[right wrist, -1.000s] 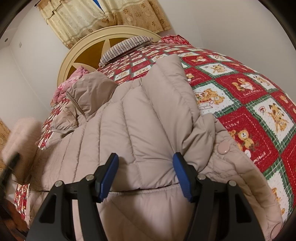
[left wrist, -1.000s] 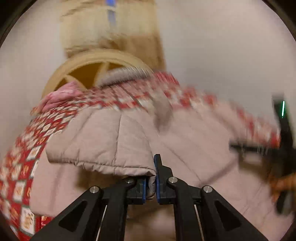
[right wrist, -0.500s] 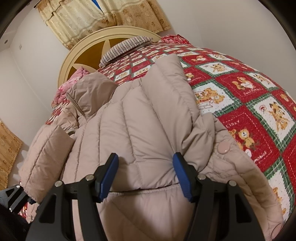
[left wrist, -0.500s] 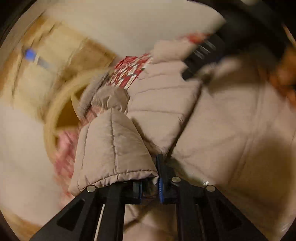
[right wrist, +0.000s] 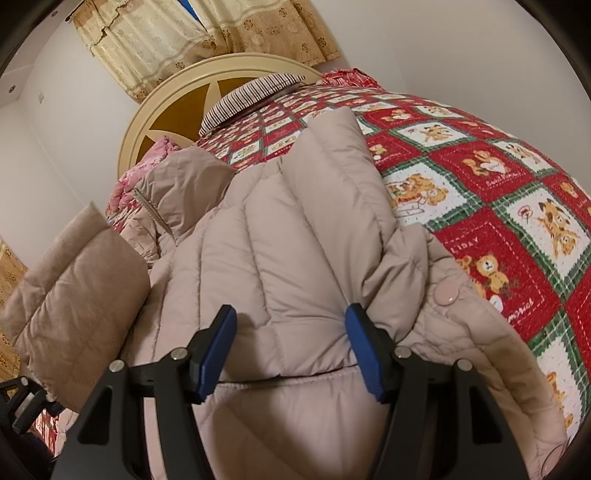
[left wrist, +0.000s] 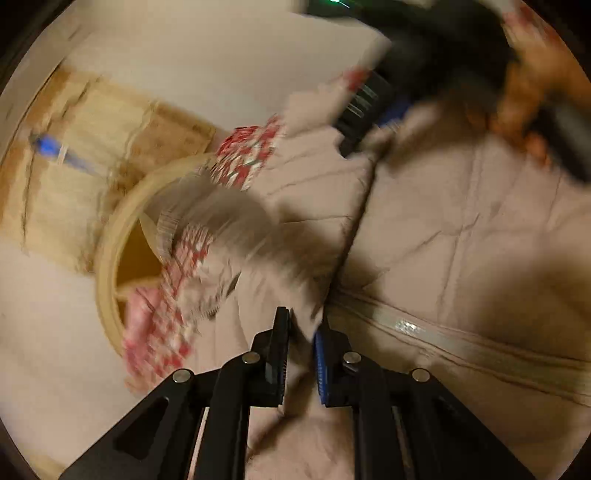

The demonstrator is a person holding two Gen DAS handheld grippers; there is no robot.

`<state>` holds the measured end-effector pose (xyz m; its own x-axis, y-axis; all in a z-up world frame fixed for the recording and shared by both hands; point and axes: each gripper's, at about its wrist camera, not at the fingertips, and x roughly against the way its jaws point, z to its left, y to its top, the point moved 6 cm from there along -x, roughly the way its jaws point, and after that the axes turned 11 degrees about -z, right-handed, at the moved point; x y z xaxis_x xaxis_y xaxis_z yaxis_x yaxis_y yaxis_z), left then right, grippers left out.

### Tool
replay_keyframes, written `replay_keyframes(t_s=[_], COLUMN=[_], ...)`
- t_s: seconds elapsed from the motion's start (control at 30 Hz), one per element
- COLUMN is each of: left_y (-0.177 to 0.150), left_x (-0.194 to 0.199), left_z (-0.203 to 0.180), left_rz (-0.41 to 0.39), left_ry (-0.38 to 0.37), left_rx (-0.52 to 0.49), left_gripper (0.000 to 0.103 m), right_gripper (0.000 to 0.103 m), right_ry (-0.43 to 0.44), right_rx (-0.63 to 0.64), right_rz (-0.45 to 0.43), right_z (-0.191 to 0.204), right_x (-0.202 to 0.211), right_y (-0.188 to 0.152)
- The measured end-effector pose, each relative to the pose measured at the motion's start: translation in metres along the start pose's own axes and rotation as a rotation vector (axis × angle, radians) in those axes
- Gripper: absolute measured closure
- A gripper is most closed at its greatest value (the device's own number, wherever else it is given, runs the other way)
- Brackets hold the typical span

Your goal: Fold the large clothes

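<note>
Right tongs [right wrist: 290,349]: spread wide, blue pads apart, gripping nothing; they rest over the folded sleeve of the jacket [right wrist: 295,236], one pad on each side of a quilted panel. The jacket, beige and padded, lies on the quilt [right wrist: 491,192] of the bed. Just right of the right pad a round snap button [right wrist: 445,294] sits on the jacket's front edge. Left of the tongs, a second sleeve [right wrist: 79,306] is lifted clear of the jacket body, its cuff down at the left tongs, which show only as a dark corner at the frame's lower left. Beyond the tongs the jacket's collar [right wrist: 184,184] stands bunched; past it lie a pink cloth [right wrist: 147,162] and a striped pillow [right wrist: 255,92], both against the round headboard [right wrist: 177,110]. Curtains [right wrist: 207,33] hang behind the headboard.

Left tongs [left wrist: 299,345]: nearly closed, a narrow gap between the pads, pinching a fold of the beige jacket [left wrist: 461,229]; the view is motion-blurred. Right of these tongs the jacket's zipper [left wrist: 443,332] runs across the fabric. Farther off, the other tool and the hand [left wrist: 524,92] holding it appear blurred above the jacket.
</note>
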<state>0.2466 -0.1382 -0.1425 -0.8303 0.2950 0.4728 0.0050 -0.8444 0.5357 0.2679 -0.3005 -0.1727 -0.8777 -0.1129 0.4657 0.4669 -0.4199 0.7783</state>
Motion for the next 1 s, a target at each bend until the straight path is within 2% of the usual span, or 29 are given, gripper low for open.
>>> replay_keyframes(t_s=[0.1, 0.17, 0.23, 0.27, 0.3, 0.4, 0.43, 0.47, 0.53, 0.63, 0.7, 0.73, 0.77, 0.83, 0.9, 1.0], left_y=[-0.016, -0.031, -0.055, -0.066, -0.082, -0.121, -0.134, -0.144, -0.16, -0.164, -0.166, -0.168, -0.171, -0.174, -0.174, -0.172], left_x=[0.024, 0.034, 0.044, 0.051, 0.053, 0.045, 0.044, 0.037, 0.033, 0.036, 0.038, 0.038, 0.035, 0.037, 0.039, 0.037], left_z=[0.02, 0.032, 0.047, 0.049, 0.059, 0.078, 0.081, 0.085, 0.084, 0.086, 0.087, 0.087, 0.092, 0.092, 0.091, 0.091], left_rz=[-0.012, -0.006, -0.01, -0.014, -0.018, 0.011, 0.024, 0.033, 0.017, -0.02, -0.028, -0.034, -0.039, -0.05, -0.051, -0.042], left_ry=[-0.045, -0.052, -0.042, -0.035, -0.03, -0.02, -0.01, -0.008, -0.037, -0.052, -0.056, -0.064, -0.07, -0.081, -0.082, -0.075], left_rx=[0.252, 0.405, 0.606, 0.689, 0.82, 1.051, 1.13, 1.199, 1.316, 1.368, 1.385, 1.403, 1.416, 1.44, 1.444, 1.432], left_gripper=[0.088, 0.076, 0.052, 0.048, 0.045, 0.044, 0.044, 0.044, 0.044, 0.044, 0.044, 0.044, 0.044, 0.044, 0.044, 0.044], right_gripper=[0.039, 0.039, 0.039, 0.039, 0.039, 0.039, 0.035, 0.035, 0.035, 0.031, 0.033, 0.054, 0.08, 0.089, 0.091, 0.092], right_ry=[0.001, 0.0, 0.0, 0.0, 0.001, 0.01, 0.024, 0.037, 0.107, 0.141, 0.112, 0.098, 0.097, 0.067, 0.039, 0.041], right_rx=[-0.002, -0.001, -0.001, -0.002, -0.008, -0.081, -0.113, -0.133, -0.141, -0.047, 0.03, 0.087, 0.116, 0.202, 0.287, 0.367], right_rz=[-0.001, -0.001, -0.001, -0.002, -0.003, -0.021, -0.039, -0.055, -0.065, 0.007, 0.09, 0.134, 0.143, 0.141, 0.089, 0.001], right_z=[0.0, 0.0, 0.0, -0.001, -0.001, -0.006, -0.006, -0.005, 0.01, 0.04, 0.054, 0.063, 0.068, 0.083, 0.098, 0.118], right_x=[0.0, 0.0, 0.0, 0.0, 0.0, 0.015, 0.024, 0.032, 0.046, 0.042, 0.025, 0.015, 0.012, 0.012, 0.021, 0.033], right_y=[0.0, 0.0, 0.0, 0.0, 0.0, 0.005, 0.007, 0.008, 0.005, -0.008, -0.02, -0.027, -0.028, -0.027, -0.019, 0.001])
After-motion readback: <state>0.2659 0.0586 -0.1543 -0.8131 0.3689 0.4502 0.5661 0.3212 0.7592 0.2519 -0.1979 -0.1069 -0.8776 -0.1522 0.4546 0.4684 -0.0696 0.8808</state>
